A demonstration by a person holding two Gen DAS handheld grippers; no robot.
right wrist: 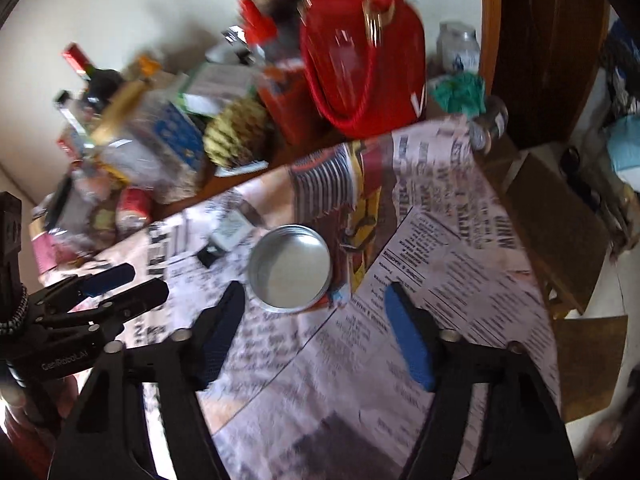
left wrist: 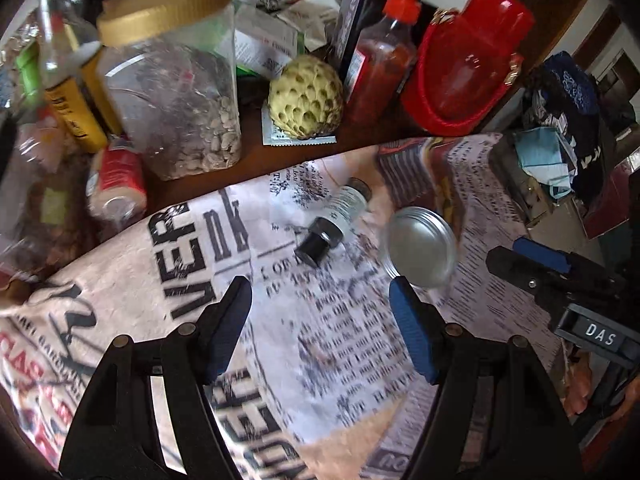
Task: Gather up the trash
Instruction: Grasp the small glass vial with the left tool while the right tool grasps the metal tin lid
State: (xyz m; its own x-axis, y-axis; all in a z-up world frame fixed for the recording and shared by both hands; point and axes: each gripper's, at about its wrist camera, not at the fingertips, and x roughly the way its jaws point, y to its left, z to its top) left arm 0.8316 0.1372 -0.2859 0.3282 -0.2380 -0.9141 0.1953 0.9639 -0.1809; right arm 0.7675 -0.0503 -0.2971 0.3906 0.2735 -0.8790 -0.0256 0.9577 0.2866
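Note:
A small white bottle (left wrist: 338, 220) with a black cap lies on its side on the newspaper (left wrist: 280, 320). Just right of it rests a round silver tin lid (left wrist: 420, 246), hollow side up in the right wrist view (right wrist: 290, 268). My left gripper (left wrist: 320, 292) hangs open above the paper, a little short of the bottle and the lid, with nothing between its fingers. My right gripper (right wrist: 314, 300) is open too, just short of the lid and apart from it. The bottle (right wrist: 226, 236) is blurred there. Each gripper shows in the other's view: the right one (left wrist: 528, 256), the left one (right wrist: 128, 284).
Behind the newspaper stand a clear jar with a gold lid (left wrist: 176, 80), a custard apple (left wrist: 306, 98), a red sauce bottle (left wrist: 384, 56), a red bag (left wrist: 468, 64) and other bottles. The table edge (right wrist: 516, 184) drops off at right, with boxes below.

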